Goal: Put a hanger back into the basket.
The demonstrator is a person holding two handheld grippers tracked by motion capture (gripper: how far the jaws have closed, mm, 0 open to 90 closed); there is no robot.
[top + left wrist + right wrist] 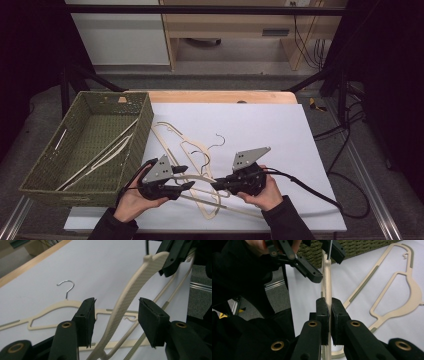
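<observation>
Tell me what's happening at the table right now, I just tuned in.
A person is sorting cream hangers into the green woven basket, where a few already lie. The right hand-held gripper is shut on one lifted hanger, holding it above the white sheet. The left hand-held gripper straddles the same hanger with open jaws, the pads not pressing on it. Other hangers lie flat on the sheet between the basket and the grippers.
</observation>
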